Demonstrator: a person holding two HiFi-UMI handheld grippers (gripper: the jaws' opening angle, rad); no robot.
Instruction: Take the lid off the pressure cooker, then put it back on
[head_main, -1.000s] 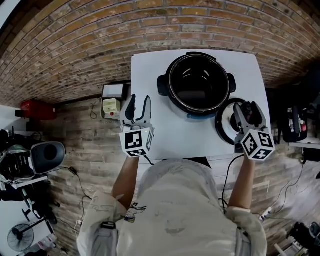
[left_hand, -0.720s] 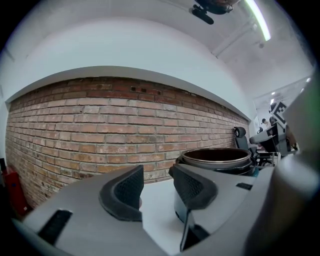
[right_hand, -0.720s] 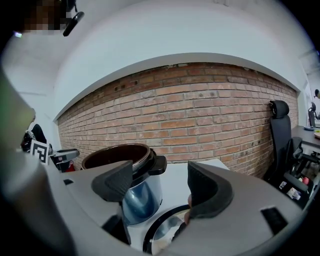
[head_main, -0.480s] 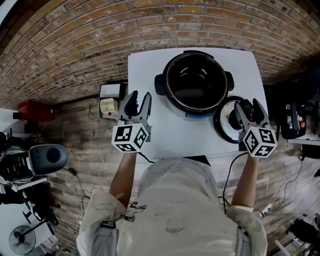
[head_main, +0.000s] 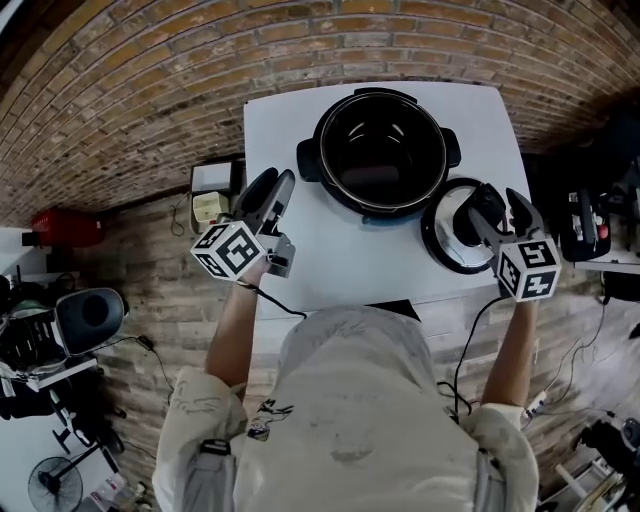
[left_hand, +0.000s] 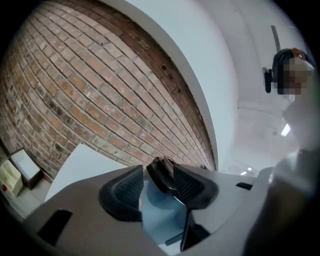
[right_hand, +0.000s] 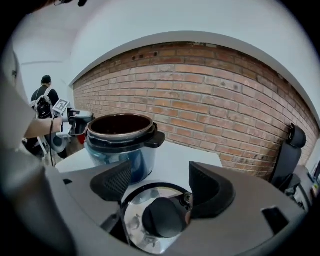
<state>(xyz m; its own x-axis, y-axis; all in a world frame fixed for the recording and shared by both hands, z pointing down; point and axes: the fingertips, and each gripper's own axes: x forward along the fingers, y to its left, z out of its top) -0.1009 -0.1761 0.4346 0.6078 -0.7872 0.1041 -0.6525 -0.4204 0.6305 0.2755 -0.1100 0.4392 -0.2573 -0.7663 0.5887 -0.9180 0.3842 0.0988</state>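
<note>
One pressure cooker (head_main: 383, 150), one lid (head_main: 445, 236), two grippers: left gripper (head_main: 268, 185), right gripper (head_main: 504, 203).
Each gripper carries one marker cube (head_main: 228, 250) and two jaws. One white table (head_main: 320, 262). One black knob (right_hand: 162, 217) on the lid. Two side handles (head_main: 307, 160) on the pressure cooker. One person, two forearms showing.

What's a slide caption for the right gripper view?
Open right hand-held gripper over the knob of the lid, uncovered pressure cooker behind.

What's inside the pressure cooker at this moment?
Nothing shows inside the pressure cooker: only its dark, bare inner wall and bottom. The lid lies on the table beside it, under the open right tongs. The dark interior could hide small things.
</note>
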